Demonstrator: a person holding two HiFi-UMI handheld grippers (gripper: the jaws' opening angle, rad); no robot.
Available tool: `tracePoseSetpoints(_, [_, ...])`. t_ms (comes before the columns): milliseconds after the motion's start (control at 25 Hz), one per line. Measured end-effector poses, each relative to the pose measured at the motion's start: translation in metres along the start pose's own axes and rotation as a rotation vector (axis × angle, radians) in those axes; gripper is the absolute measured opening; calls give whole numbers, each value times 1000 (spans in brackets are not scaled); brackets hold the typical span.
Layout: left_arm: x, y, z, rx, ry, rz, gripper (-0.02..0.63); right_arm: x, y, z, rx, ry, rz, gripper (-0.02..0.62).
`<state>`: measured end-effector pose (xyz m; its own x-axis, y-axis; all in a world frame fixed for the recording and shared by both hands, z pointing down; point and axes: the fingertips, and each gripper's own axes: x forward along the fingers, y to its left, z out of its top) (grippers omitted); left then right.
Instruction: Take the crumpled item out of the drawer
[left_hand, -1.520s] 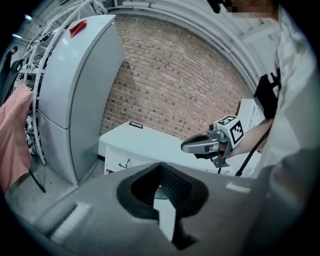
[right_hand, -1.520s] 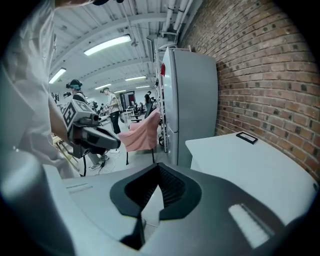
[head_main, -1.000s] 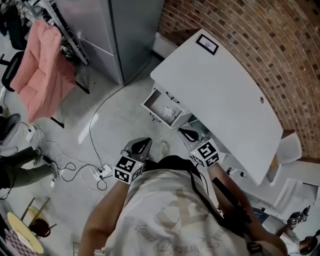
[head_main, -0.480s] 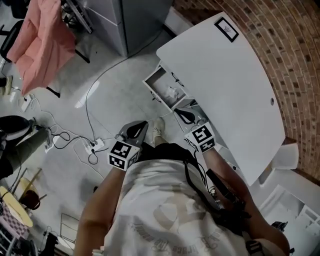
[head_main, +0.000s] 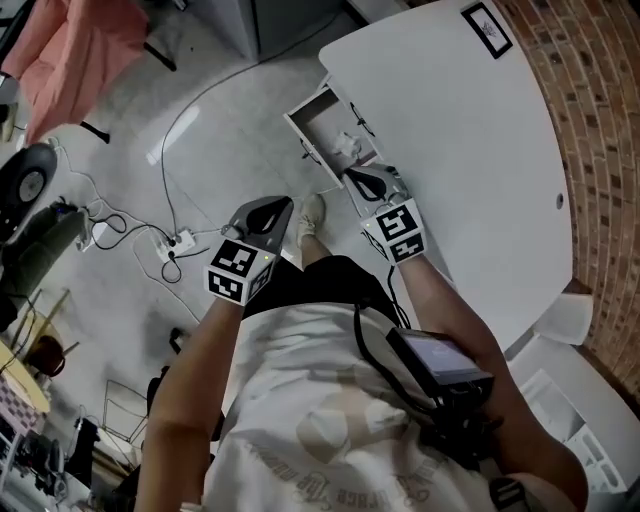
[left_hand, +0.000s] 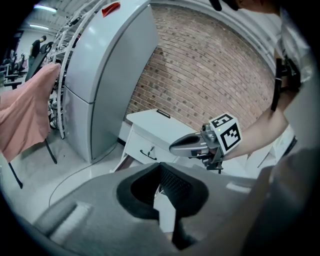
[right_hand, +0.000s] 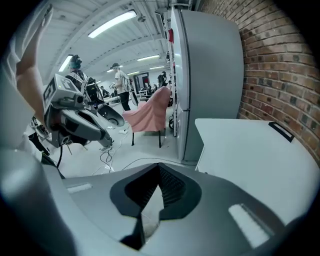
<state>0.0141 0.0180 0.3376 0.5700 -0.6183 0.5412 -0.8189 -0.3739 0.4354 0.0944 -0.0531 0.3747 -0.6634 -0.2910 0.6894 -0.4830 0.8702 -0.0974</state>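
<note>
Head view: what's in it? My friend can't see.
Looking down, an open drawer in a white desk holds a crumpled white item. The right gripper points at the drawer; the left gripper is over the grey floor.

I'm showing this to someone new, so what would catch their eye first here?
The open drawer of the white desk stands out at the top of the head view, with a crumpled white item lying inside it. The right gripper hangs close to that drawer, the left gripper beside it over the floor. A pink cloth hangs at the top left.
</note>
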Motion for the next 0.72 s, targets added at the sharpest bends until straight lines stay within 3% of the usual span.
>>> tracePoseSetpoints(720, [17,47,-51,-112,7,95,5,75,-18,-85,8,150,-7,8])
